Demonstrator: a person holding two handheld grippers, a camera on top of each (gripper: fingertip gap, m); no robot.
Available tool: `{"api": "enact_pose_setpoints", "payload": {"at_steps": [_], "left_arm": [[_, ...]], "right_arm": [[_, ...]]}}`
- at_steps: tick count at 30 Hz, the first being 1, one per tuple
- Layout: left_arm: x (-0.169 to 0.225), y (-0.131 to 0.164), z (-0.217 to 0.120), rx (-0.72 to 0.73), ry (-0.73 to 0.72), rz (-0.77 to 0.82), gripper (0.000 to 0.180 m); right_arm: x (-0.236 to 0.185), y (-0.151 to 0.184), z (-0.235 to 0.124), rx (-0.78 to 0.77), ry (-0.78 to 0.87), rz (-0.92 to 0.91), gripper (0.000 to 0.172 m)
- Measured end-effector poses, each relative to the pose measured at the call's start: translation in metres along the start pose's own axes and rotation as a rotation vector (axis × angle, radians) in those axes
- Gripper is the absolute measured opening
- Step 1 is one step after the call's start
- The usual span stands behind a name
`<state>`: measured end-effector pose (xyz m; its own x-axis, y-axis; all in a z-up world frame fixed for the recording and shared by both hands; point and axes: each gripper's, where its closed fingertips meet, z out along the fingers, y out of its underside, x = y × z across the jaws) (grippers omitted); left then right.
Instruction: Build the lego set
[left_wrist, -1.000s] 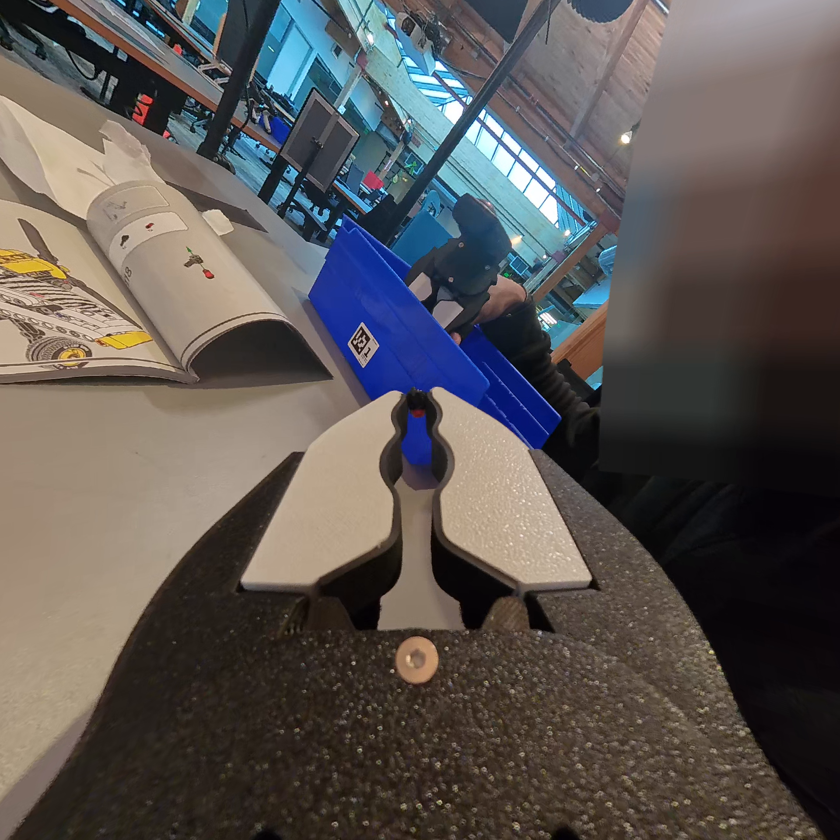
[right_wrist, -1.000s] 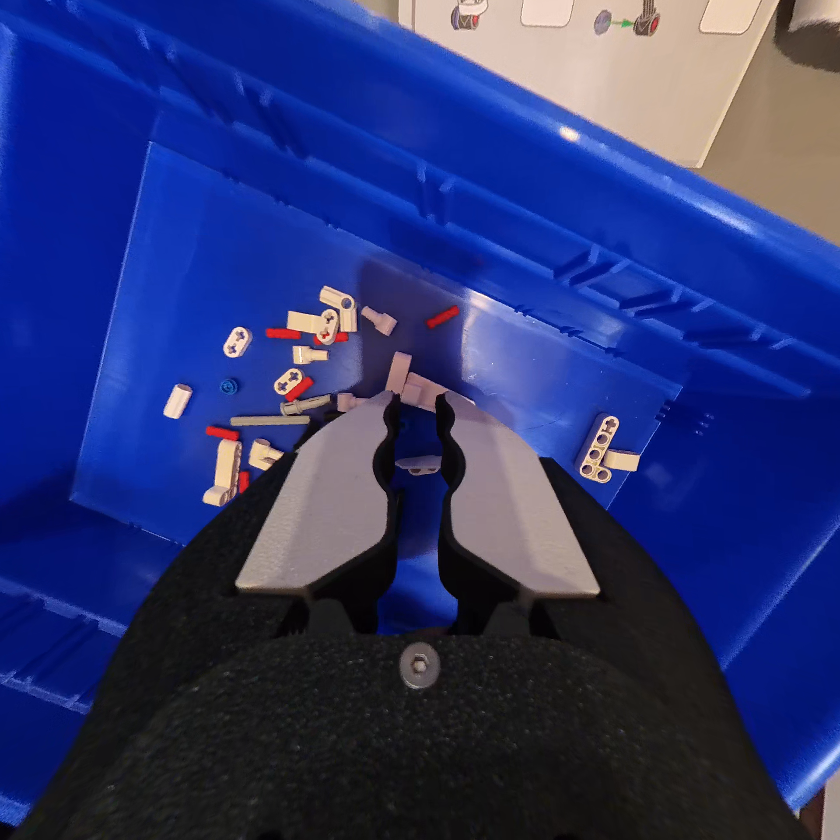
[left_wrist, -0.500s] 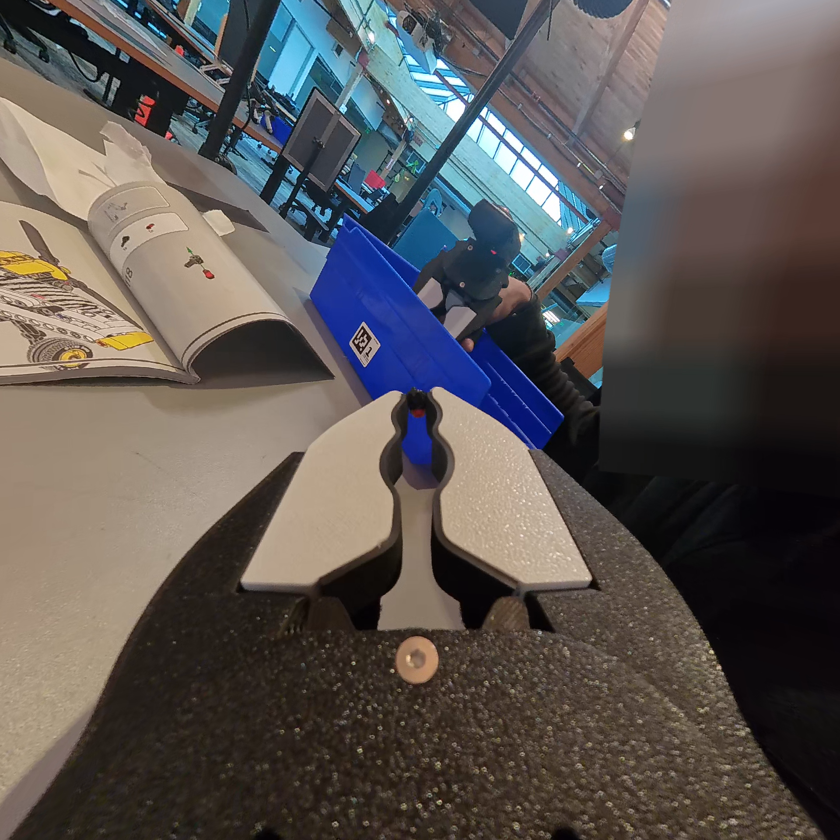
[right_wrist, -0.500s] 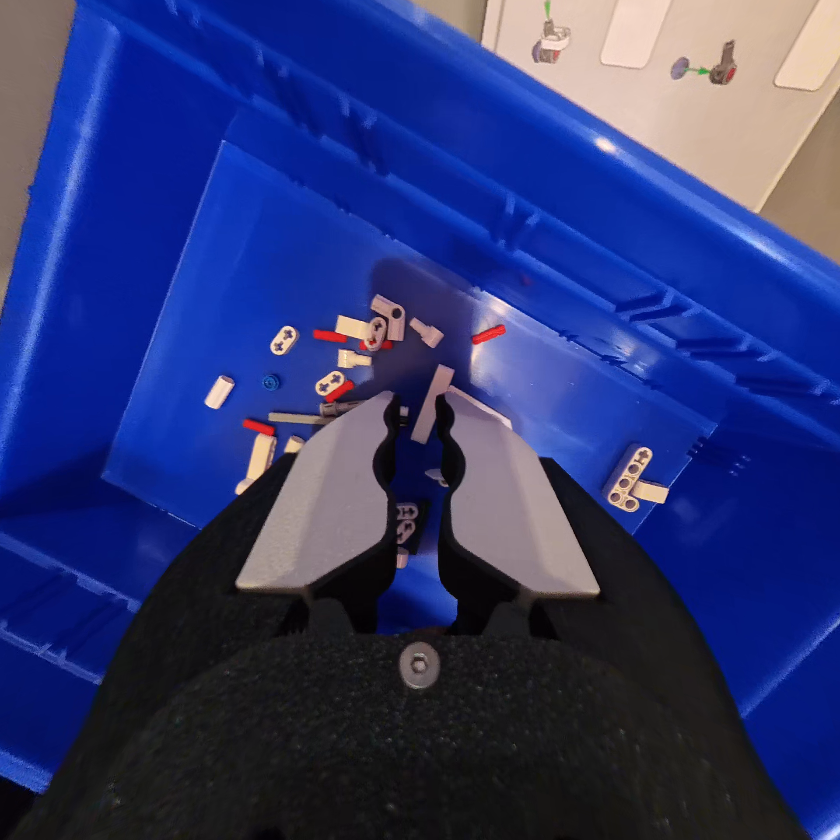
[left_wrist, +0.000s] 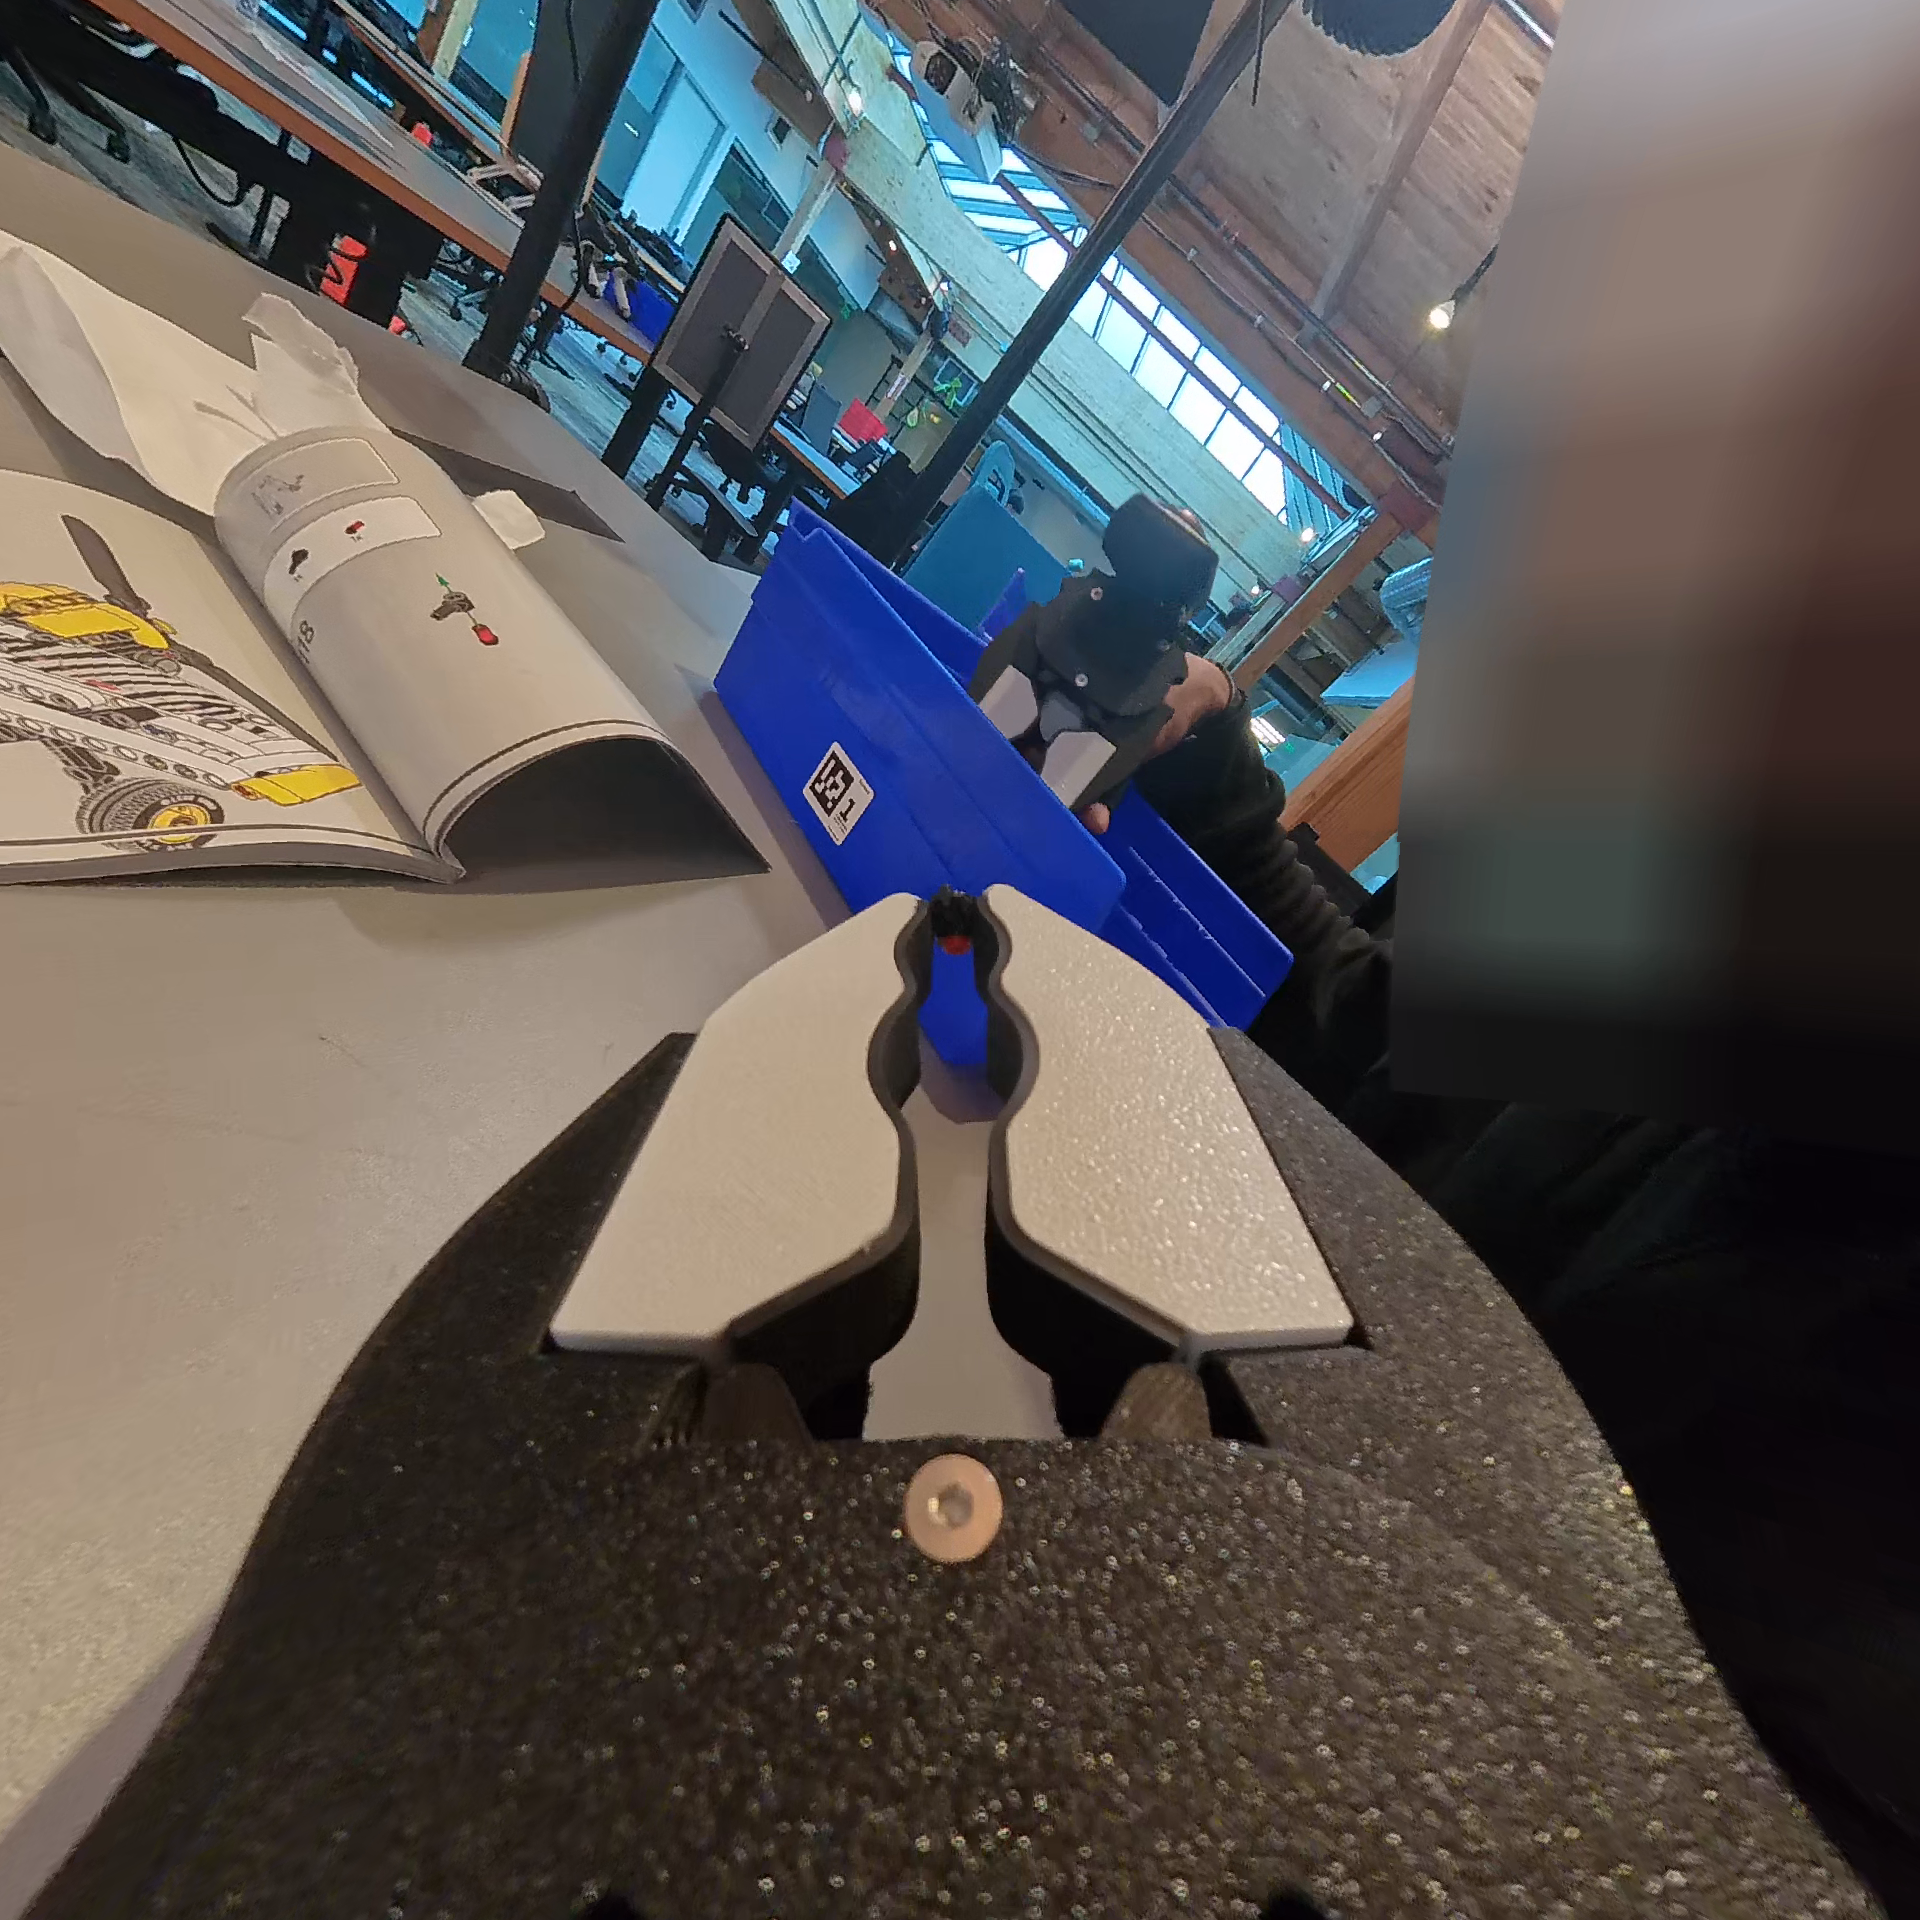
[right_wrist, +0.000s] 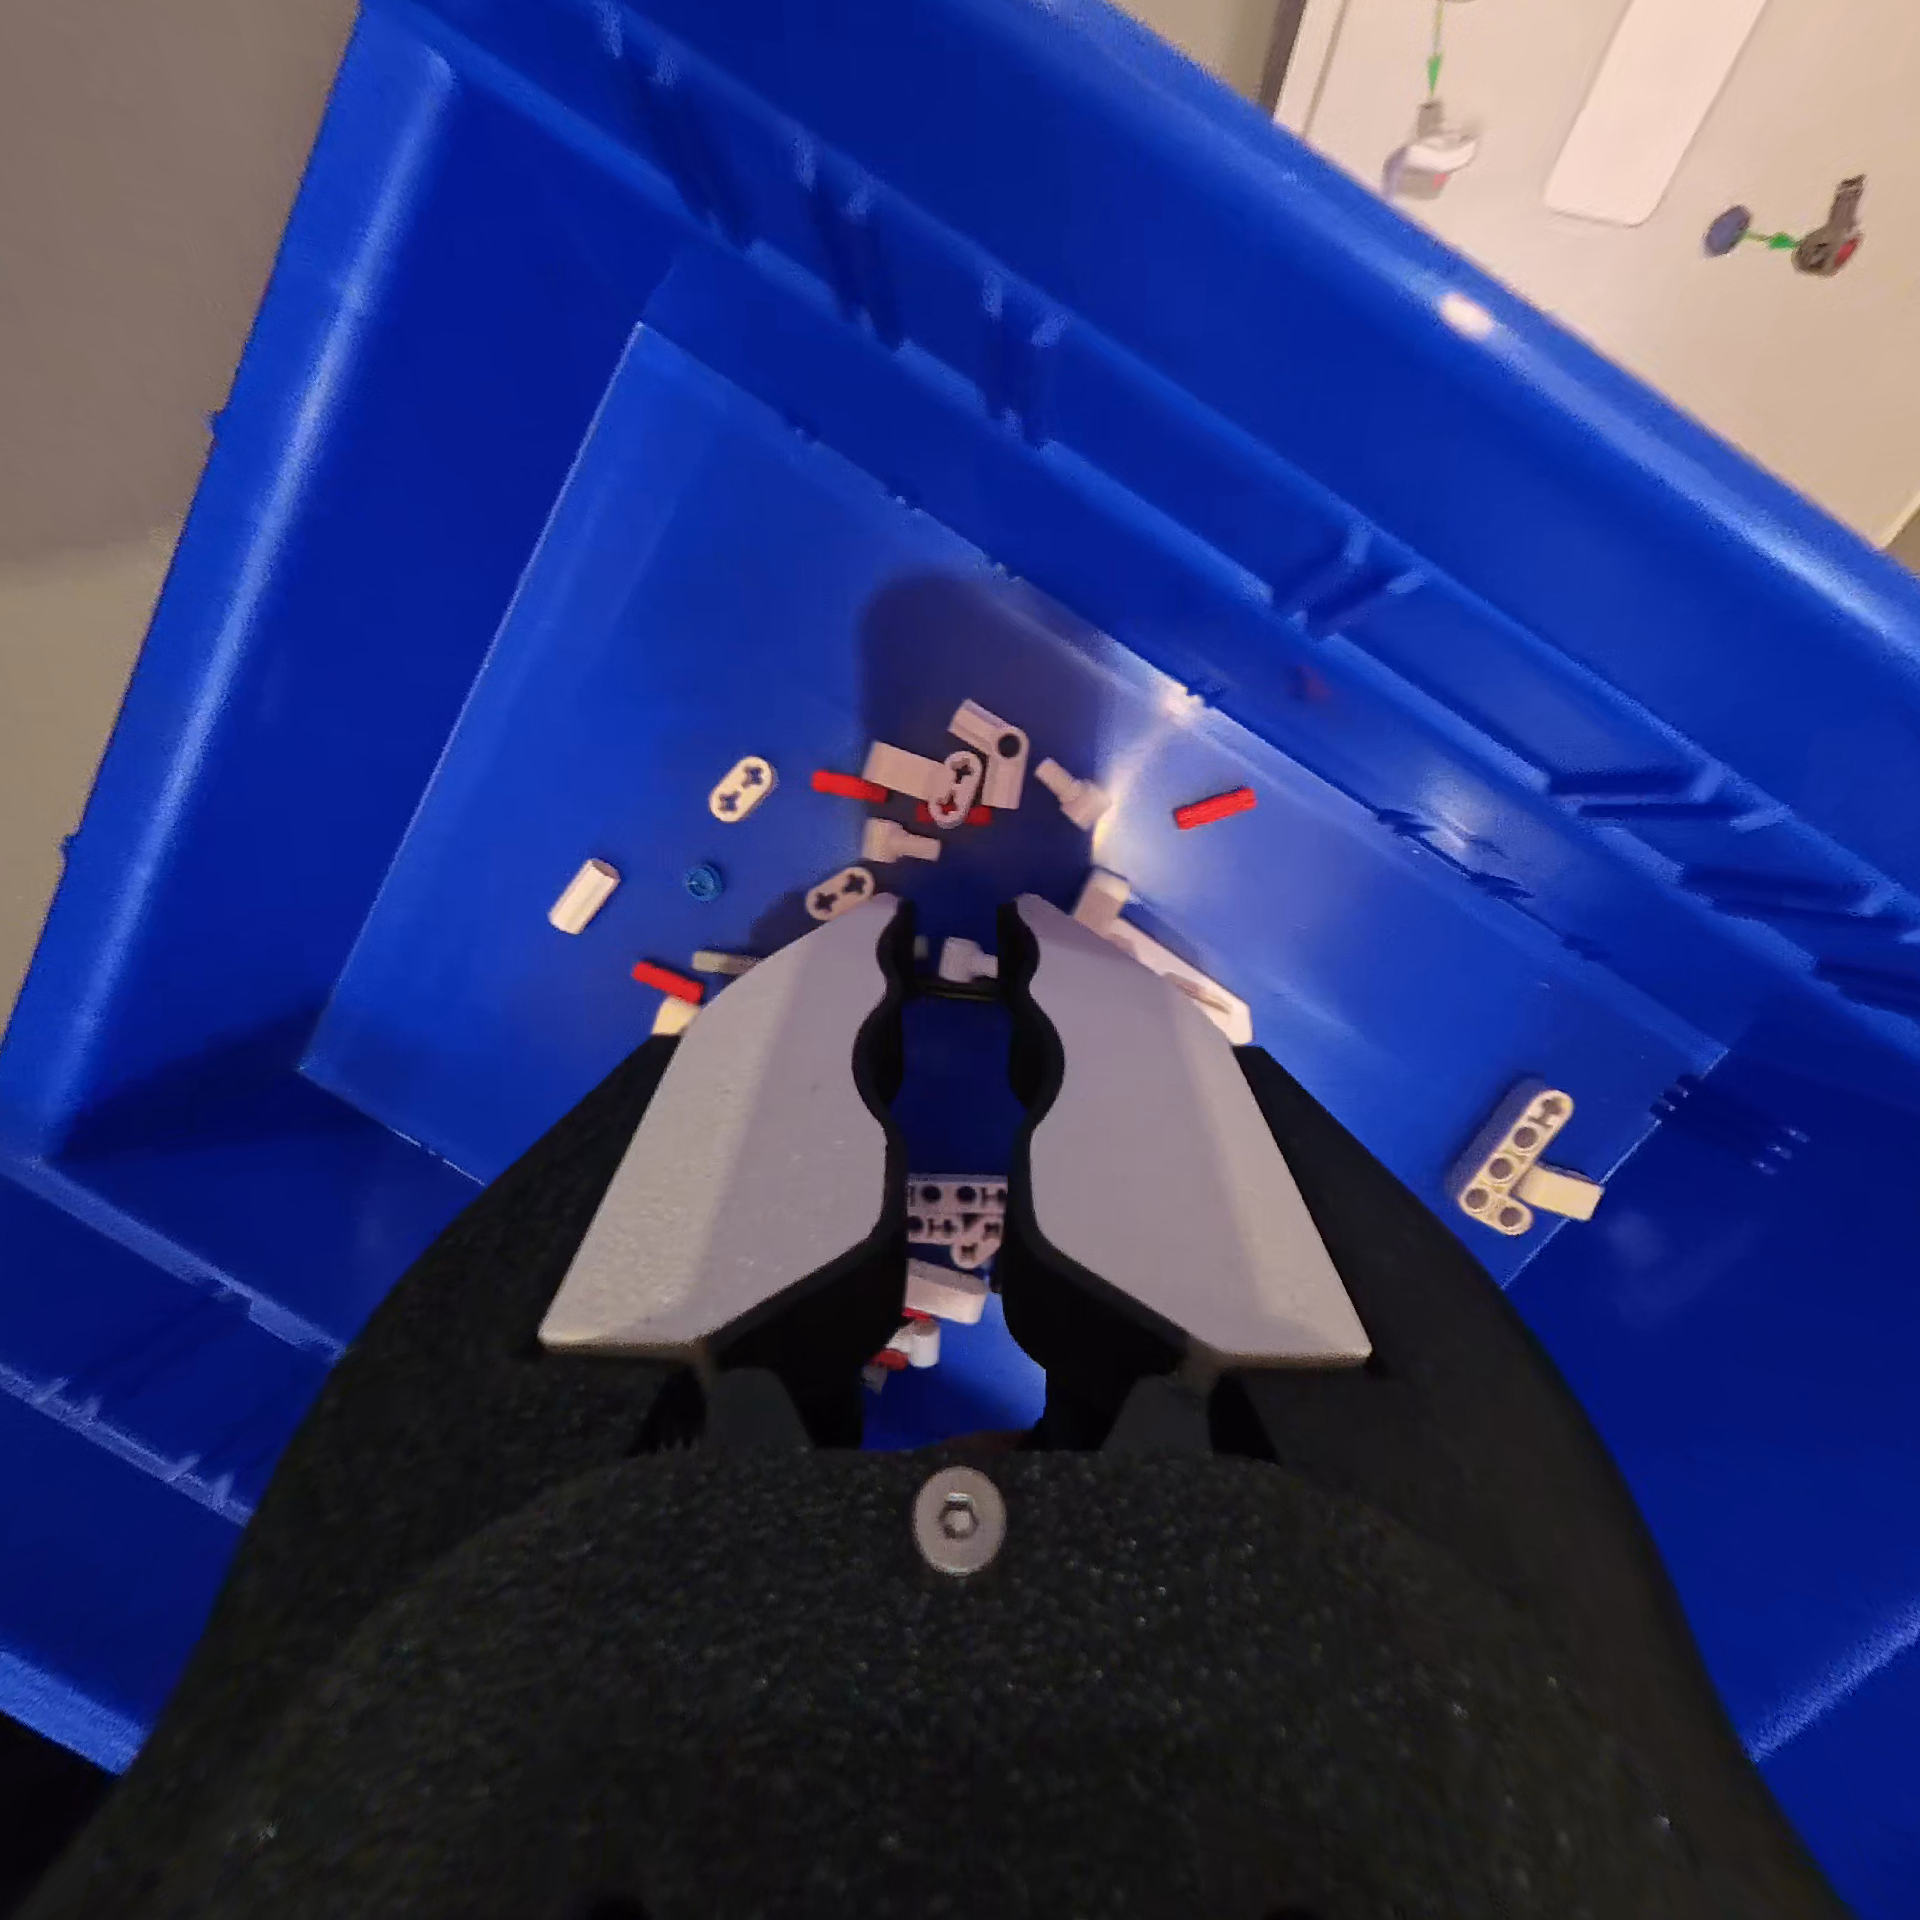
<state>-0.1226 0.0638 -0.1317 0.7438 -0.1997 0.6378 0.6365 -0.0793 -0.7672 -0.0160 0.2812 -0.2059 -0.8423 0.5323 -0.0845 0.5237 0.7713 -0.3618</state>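
Lying open at far left on the grey bench (left_wrist: 260, 1091): an instruction booklet (left_wrist: 343, 665), pages curling up.

Mid-frame, above the bench and short of the blue bin (left_wrist: 935, 748): left hand-held gripper (left_wrist: 951, 914), nearly closed, tips pinched on a small black part with a red end (left_wrist: 951, 927).

Further right, raised over the bin's open top: right hand-held gripper (right_wrist: 958, 925), fingers a little apart, with a thin black piece (right_wrist: 961, 992) bridging pad to pad just behind the tips. Seemingly gripped, though too slim to be sure.

Below it on the bin floor, left to right: a white sleeve (right_wrist: 584, 896), a tiny blue stud (right_wrist: 703, 881), a cluster of pale connectors (right_wrist: 951, 774), a red pin (right_wrist: 1214, 808), and a grey L-shaped beam (right_wrist: 1512, 1158) well apart near the right wall.
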Motion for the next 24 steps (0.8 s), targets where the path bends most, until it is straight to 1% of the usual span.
{"api": "enact_pose_setpoints", "payload": {"at_steps": [8, 12, 16, 23, 24], "left_arm": [[0.003, 0.001, 0.000, -0.001, 0.009, 0.023, 0.007], [0.004, 0.003, 0.000, -0.010, 0.008, 0.037, 0.007], [0.006, 0.004, 0.000, -0.015, 0.007, 0.046, 0.007], [0.006, 0.005, 0.000, -0.018, 0.009, 0.049, 0.007], [0.006, 0.005, -0.001, -0.018, 0.010, 0.048, 0.007]], "right_arm": [[-0.042, 0.003, 0.003, -0.048, 0.016, -0.059, 0.015], [-0.058, 0.005, 0.011, -0.113, 0.009, -0.093, 0.014], [-0.057, 0.011, 0.021, -0.177, 0.015, -0.104, 0.014], [-0.054, 0.011, 0.028, -0.180, 0.027, -0.094, 0.013], [-0.053, 0.010, 0.028, -0.179, 0.031, -0.092, 0.011]]}}
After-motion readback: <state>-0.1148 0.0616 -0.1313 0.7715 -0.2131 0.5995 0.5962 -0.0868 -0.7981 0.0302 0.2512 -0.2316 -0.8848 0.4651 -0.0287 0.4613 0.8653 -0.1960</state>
